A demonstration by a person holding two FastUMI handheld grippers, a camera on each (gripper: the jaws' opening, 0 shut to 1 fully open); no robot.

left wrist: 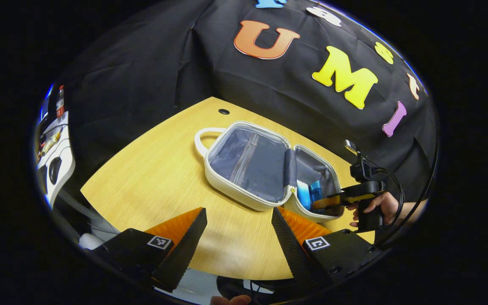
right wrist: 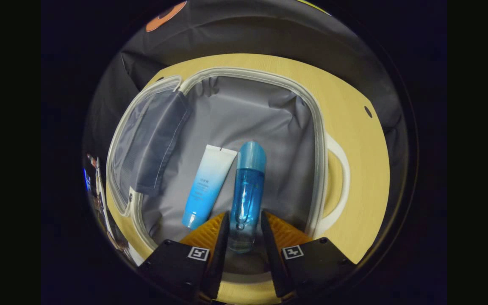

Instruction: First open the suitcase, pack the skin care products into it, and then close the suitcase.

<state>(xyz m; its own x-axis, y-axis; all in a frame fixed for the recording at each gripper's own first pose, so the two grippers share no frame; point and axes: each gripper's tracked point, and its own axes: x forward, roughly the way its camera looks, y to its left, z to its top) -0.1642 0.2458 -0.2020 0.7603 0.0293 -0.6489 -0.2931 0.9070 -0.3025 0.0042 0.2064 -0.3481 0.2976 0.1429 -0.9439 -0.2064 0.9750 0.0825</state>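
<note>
Lying open on the wooden table [left wrist: 151, 178], the suitcase [left wrist: 244, 165] shows a cream shell, grey fabric lining and a looped handle at its far end. Inside its deeper half, a soft blue-white tube [right wrist: 208, 184] rests just beside a clear blue bottle [right wrist: 247, 190]. The right gripper [right wrist: 244, 226] has its fingers closed against the bottle's lower end. The left gripper [left wrist: 239, 220] hangs wide apart and empty, short of the suitcase's near rim, over bare tabletop.

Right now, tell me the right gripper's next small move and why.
Probably open the right gripper and back out: the blue bottle between its fingers already lies inside the open suitcase, beside the tube.
</note>
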